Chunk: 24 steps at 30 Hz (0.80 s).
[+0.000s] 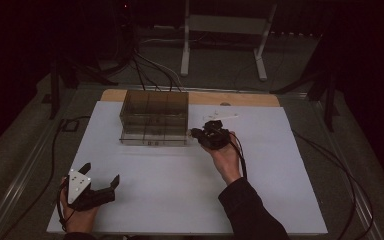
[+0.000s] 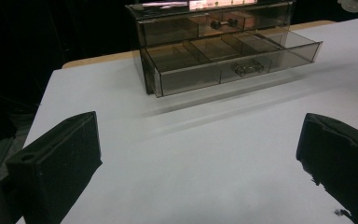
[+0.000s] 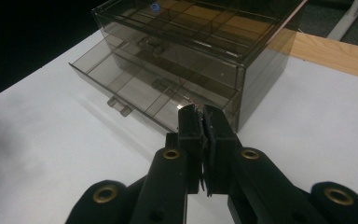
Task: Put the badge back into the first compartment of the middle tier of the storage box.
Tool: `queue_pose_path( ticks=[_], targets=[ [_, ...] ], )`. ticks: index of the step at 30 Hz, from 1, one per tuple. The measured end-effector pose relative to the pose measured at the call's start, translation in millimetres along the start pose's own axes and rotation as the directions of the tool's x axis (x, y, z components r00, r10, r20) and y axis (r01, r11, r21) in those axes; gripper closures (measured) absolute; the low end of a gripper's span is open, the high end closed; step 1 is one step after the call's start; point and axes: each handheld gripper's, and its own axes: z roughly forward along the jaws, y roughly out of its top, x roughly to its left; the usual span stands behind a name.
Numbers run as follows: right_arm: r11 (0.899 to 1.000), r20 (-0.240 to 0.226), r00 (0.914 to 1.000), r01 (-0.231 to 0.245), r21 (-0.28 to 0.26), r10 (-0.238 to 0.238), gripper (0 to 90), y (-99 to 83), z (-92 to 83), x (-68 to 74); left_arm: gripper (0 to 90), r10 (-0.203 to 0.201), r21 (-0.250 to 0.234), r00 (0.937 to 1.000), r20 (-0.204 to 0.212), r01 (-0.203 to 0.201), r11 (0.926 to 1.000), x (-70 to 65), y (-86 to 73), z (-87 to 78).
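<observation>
The right gripper (image 3: 204, 122), at centre frame in the high view, has its jaws pressed together at the open lower drawer (image 3: 140, 91) of the smoky clear drawer box (image 1: 154, 116); whether anything is pinched between them cannot be told. The box stands at the upper middle of the white table (image 1: 180, 175). The left gripper (image 1: 100, 176) rests at lower left, jaws spread wide with nothing between them.

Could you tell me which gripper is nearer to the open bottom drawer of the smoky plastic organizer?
The right. The right gripper sits shut at the right end of the open bottom drawer. The left gripper rests open near the table's front left edge, well away.
</observation>
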Motion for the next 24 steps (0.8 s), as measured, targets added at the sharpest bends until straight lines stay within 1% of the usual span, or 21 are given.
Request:
queue_pose_path(
  ticks=[11, 24],
  targets=[
    [1.000, -0.004, 0.9998, 0.019, -0.008, -0.019, 87.7, 10.3, 7.8, 10.7, 0.6, -0.001, -0.001, 1.0000, 0.001, 0.001, 1.0000, 0.3, -0.1, 0.1],
    [1.000, -0.005, 0.9999, 0.010, -0.021, -0.010, 87.7, 15.9, 13.4, 12.7, 0.6, 0.000, 0.000, 1.0000, 0.001, 0.000, 1.0000, 0.1, -0.2, 0.6]
  ],
)
